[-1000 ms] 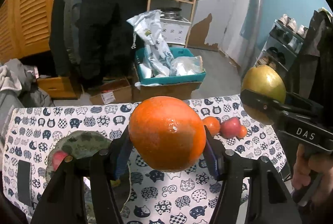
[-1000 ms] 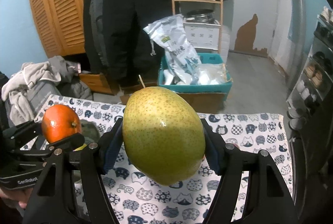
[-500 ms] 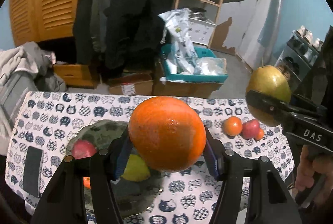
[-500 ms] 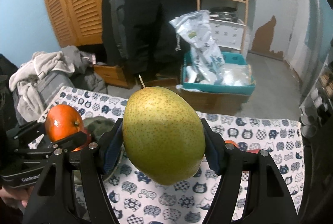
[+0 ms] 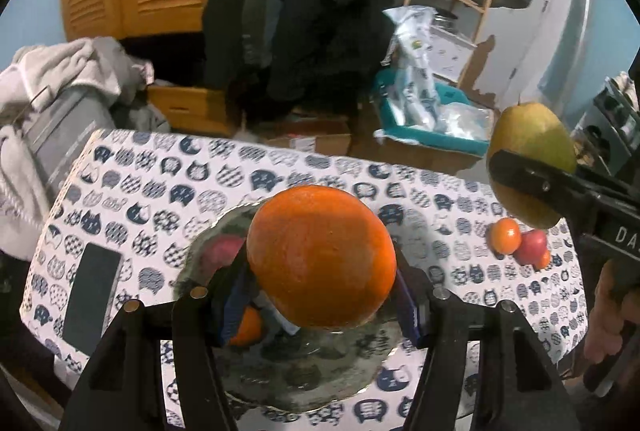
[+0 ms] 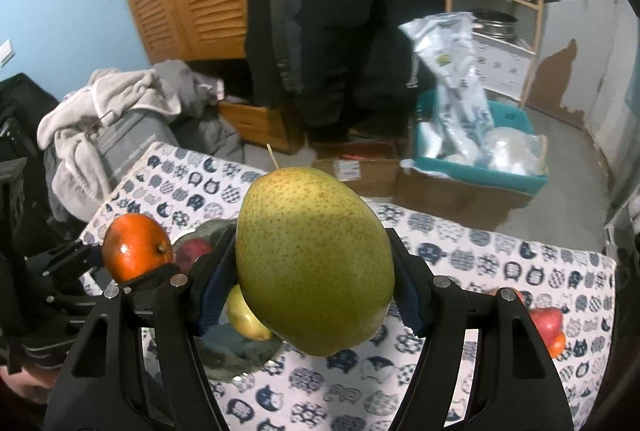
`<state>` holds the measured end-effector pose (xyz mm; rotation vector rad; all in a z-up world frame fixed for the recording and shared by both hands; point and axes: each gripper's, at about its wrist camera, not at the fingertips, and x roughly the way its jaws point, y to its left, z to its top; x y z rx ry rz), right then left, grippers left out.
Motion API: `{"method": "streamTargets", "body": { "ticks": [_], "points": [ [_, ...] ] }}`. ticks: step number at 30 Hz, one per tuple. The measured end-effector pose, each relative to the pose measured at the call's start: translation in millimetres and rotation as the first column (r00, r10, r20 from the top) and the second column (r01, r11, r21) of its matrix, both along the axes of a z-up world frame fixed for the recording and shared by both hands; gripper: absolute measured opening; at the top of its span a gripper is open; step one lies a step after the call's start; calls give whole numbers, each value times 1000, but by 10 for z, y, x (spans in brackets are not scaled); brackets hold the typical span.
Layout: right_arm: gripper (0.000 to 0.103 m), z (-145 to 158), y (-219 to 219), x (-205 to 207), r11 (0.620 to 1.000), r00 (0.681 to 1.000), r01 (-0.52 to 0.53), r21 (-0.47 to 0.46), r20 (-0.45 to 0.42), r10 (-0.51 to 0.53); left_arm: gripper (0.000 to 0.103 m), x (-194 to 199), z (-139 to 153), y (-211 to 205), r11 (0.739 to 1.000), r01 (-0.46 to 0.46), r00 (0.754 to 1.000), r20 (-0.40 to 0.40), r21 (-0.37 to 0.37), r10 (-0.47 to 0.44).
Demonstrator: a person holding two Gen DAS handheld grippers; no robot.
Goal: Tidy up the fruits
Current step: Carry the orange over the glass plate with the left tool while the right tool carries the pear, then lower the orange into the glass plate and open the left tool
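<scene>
My left gripper (image 5: 320, 295) is shut on an orange (image 5: 322, 257) and hangs over the dark round plate (image 5: 320, 371). On the plate lie a red apple (image 5: 218, 255) and a small orange fruit (image 5: 246, 327). My right gripper (image 6: 308, 287) is shut on a green pear (image 6: 314, 259), to the right of the plate (image 6: 236, 355); a yellow-green fruit (image 6: 244, 319) lies there. In the left wrist view the pear (image 5: 528, 147) is at the right. In the right wrist view the orange (image 6: 136, 247) is at the left.
On the cat-print tablecloth (image 5: 160, 191) a small orange (image 5: 505, 241), a red apple (image 5: 532, 251) and another small orange fruit lie at the right. A black phone (image 5: 92, 295) lies at the left. Beyond the table are boxes, a teal bin (image 6: 476, 167) and clothes.
Both grippers have moved left and slightly down with their fruits. The plate has come under the left gripper, and the loose fruits have slid toward the right edge of view.
</scene>
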<state>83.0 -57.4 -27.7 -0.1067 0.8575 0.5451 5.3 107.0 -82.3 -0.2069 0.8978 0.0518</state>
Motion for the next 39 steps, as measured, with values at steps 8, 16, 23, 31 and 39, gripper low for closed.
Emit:
{"method": "streamTargets", "body": {
  "ticks": [8, 16, 23, 31, 39],
  "points": [
    [70, -181, 430, 53, 998, 997, -62, 2, -44, 62, 63, -44, -387, 259, 999, -40, 995, -94, -5, 40],
    [70, -448, 674, 87, 995, 991, -95, -17, -98, 93, 63, -28, -805, 349, 998, -62, 978, -200, -26, 55],
    [70, -700, 720, 126, 995, 986, -98, -32, -140, 92, 64, -24, -1025, 253, 998, -48, 966, -255, -40, 36],
    [70, -870, 694, 134, 994, 981, -95, -51, -176, 84, 64, 31, -1168, 160, 999, -37, 956, -292, -36, 25],
    [70, -930, 687, 177, 995, 978, -89, -43, -193, 79, 66, 56, -938, 167, 1000, -15, 976, -217, 16, 18]
  ]
}}
